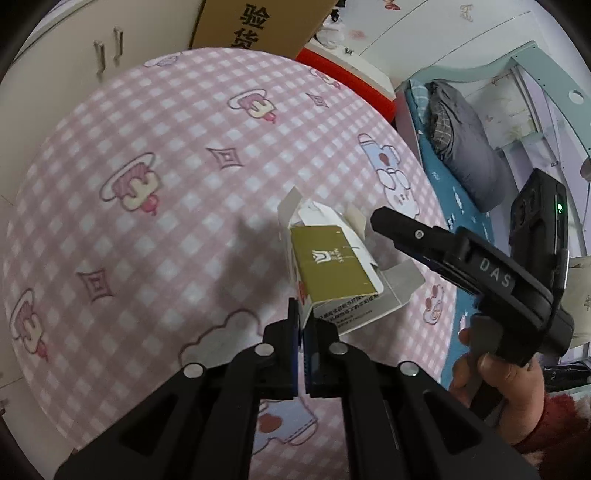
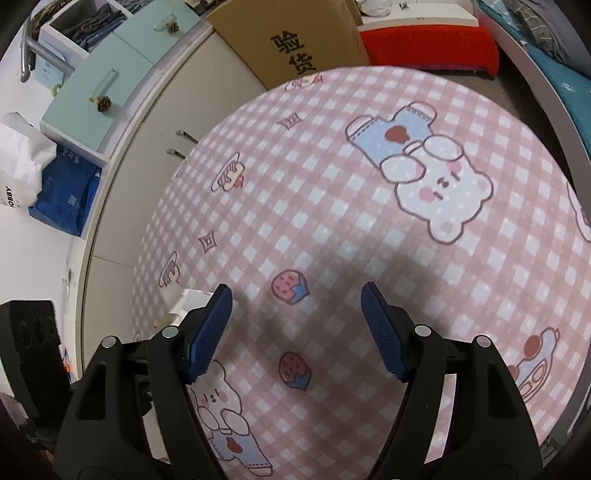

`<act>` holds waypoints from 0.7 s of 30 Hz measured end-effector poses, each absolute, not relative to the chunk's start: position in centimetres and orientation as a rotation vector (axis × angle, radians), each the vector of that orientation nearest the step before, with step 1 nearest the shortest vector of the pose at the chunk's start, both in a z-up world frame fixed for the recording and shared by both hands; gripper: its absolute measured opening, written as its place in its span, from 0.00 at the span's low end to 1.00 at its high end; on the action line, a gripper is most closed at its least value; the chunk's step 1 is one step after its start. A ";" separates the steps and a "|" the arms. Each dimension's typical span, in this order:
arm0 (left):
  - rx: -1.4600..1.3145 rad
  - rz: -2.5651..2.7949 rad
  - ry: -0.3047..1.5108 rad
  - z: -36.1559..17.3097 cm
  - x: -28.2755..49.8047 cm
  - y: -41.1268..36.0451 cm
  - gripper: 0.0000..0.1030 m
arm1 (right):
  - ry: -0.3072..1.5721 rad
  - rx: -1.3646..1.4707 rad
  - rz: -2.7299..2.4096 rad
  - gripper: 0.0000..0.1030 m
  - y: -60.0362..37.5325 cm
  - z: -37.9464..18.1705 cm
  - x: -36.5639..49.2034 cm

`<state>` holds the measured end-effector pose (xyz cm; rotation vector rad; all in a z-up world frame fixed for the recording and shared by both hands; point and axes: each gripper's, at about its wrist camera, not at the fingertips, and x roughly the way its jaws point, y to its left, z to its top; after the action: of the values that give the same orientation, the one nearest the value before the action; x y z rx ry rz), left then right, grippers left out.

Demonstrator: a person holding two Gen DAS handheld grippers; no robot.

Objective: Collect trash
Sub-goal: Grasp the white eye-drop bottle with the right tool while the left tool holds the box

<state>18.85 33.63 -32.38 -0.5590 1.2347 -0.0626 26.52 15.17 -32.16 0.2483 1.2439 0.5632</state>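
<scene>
My left gripper (image 1: 303, 325) is shut on the edge of an opened white and gold carton (image 1: 332, 266), which it holds above the pink checked tablecloth (image 1: 147, 221). The carton's flaps stand open. The right gripper's black body (image 1: 472, 273) shows to the right of the carton, apart from it, held by a hand. In the right wrist view my right gripper (image 2: 295, 325) is open and empty over the tablecloth (image 2: 332, 221). A white corner of the carton (image 2: 190, 299) shows just behind its left finger.
A brown cardboard box (image 1: 255, 26) and a red stool (image 1: 347, 77) stand beyond the table's far edge. Cream cabinets (image 2: 155, 147) and shelves with bags (image 2: 62, 192) lie to the left. A bed with a grey pillow (image 1: 465, 147) is on the right.
</scene>
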 end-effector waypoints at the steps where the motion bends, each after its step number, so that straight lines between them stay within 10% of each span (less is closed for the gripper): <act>1: -0.551 -0.042 1.272 -32.9 18.8 33.8 0.02 | 1.243 0.246 0.566 0.69 15.2 -32.2 26.5; 21: -0.750 0.067 1.181 -32.3 13.2 40.4 0.02 | 1.276 0.124 0.703 0.69 22.8 -33.4 24.4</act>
<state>13.18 40.44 -32.25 -0.7499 1.1807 0.0674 24.40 22.82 -33.39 0.1240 1.2760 0.7027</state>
